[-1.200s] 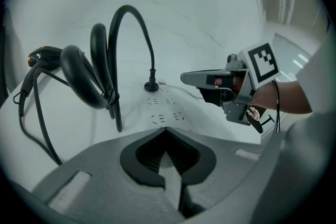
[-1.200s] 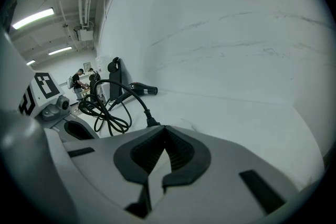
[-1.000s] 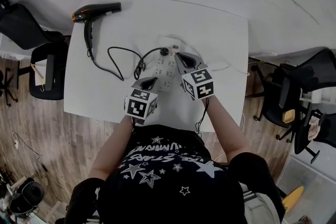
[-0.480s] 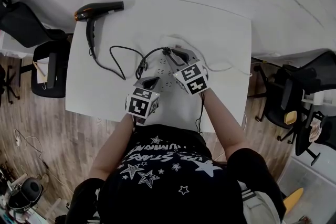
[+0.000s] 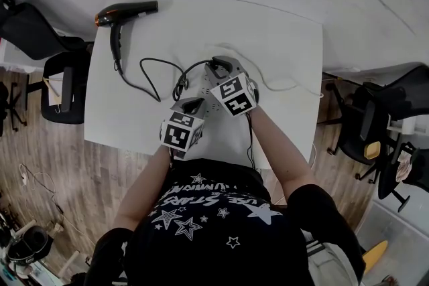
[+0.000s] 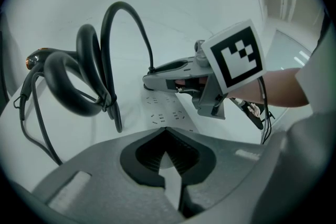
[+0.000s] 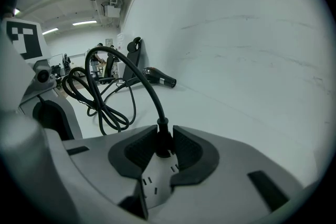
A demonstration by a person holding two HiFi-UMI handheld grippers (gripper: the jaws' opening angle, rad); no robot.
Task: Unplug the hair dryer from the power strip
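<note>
A black hair dryer (image 5: 124, 12) lies at the table's far left corner. Its black cord (image 5: 154, 70) loops across to a plug (image 7: 163, 144) that stands in the far end of the white power strip (image 5: 204, 92). My right gripper (image 5: 218, 67) reaches over that end; its jaws are opening, one on each side of the plug, and its pads do not press on it. My left gripper (image 5: 191, 104) sits at the strip's near end with its tips together over the white strip (image 6: 168, 113). The right gripper (image 6: 148, 78) also shows in the left gripper view.
The white table (image 5: 281, 43) holds only these things plus the strip's own white cable (image 5: 281, 87) trailing right. Black office chairs stand off the left edge (image 5: 64, 87) and the right edge (image 5: 375, 117). A coil of the cord (image 6: 79, 81) rises close to the left gripper.
My right gripper has slid left along the strip's far end to the plug, rolled a little, and gone from shut to open. The left gripper has stayed put.
</note>
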